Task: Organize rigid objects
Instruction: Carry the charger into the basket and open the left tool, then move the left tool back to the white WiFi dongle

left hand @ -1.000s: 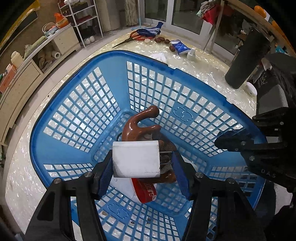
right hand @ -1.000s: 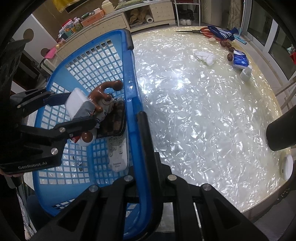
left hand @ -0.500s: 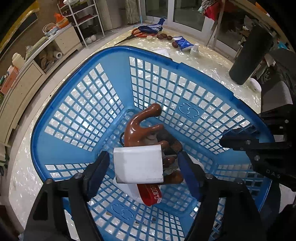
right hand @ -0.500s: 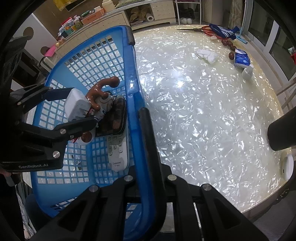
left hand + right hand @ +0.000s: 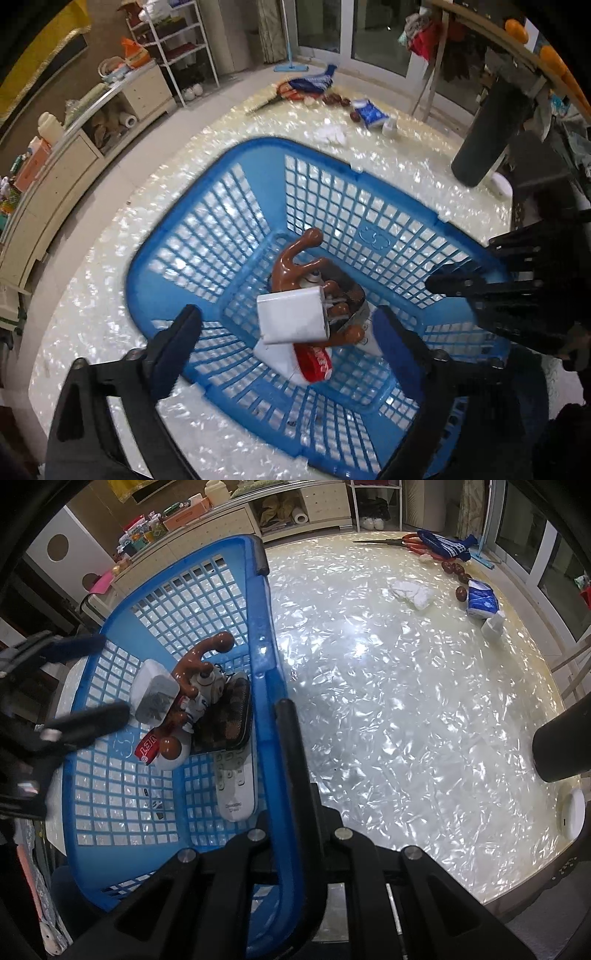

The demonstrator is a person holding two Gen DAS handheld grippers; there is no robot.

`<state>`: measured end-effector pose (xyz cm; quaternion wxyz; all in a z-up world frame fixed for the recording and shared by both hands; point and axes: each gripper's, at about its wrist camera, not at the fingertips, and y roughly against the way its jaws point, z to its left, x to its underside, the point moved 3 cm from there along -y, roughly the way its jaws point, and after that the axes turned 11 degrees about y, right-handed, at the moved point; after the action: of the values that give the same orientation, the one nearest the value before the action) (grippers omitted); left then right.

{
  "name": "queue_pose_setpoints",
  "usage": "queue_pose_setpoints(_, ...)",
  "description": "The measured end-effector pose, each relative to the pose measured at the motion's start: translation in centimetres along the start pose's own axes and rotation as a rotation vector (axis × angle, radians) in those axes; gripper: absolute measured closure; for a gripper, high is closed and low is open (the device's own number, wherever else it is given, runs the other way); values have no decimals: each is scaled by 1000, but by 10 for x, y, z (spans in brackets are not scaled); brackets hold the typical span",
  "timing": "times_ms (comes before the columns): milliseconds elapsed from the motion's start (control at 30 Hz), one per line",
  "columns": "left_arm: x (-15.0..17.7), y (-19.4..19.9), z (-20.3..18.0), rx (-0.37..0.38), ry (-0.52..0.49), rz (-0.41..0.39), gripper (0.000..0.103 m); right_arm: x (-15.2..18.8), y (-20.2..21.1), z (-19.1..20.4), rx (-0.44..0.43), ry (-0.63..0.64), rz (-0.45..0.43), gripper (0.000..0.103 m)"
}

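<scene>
A blue lattice basket [image 5: 207, 206] stands on the pearly table. On its floor lie a brown curved massager [image 5: 295, 258], a white box [image 5: 291, 315], a red-and-white tube [image 5: 314, 363], a dark case [image 5: 229, 716] and a white remote [image 5: 236, 786]. My left gripper [image 5: 286, 317] hovers above the pile with its jaws opening wide. The white box rests on the pile below and between them, touched by neither pad. My right gripper [image 5: 275, 716] is shut on the basket's rim [image 5: 258, 635]. From the right wrist view, the left gripper [image 5: 88, 681] shows blurred at the basket's left.
On the far part of the table lie scissors [image 5: 391, 541], a blue patterned cloth [image 5: 443, 546], brown nuts [image 5: 456, 572], crumpled white tissue [image 5: 412, 590], a blue packet [image 5: 480, 600] and a small white bottle [image 5: 493, 626]. A black cylinder [image 5: 565, 749] and a white disc [image 5: 572, 812] stand at the right edge.
The left gripper's jaws spread from holding the white box to wide apart, and the gripper rose. The box stayed on the pile. The right gripper kept still on the rim.
</scene>
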<state>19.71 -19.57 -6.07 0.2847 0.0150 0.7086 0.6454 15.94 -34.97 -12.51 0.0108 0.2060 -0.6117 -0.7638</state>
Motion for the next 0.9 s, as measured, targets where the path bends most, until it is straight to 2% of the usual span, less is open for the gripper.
queue_pose_setpoints(67,1,12,6,-4,13,20,0,-1,-1,1,-1,7,5,96)
queue_pose_setpoints(200,6,39,24,-30,57,-6,0,-1,-2,4,9,12,6,96)
queue_pose_setpoints(467,33,88,83,-76,223,-52,0,-2,-1,7,21,23,7,96)
queue_pose_setpoints(633,68,89,118,-109,325,-23,0,-2,0,9,30,31,9,96)
queue_pose_setpoints(800,103,69,140,-99,429,35,0,-3,0,9,32,33,10,96)
queue_pose_setpoints(900,122,51,144,-58,503,76,0,-3,1,8,31,32,11,96)
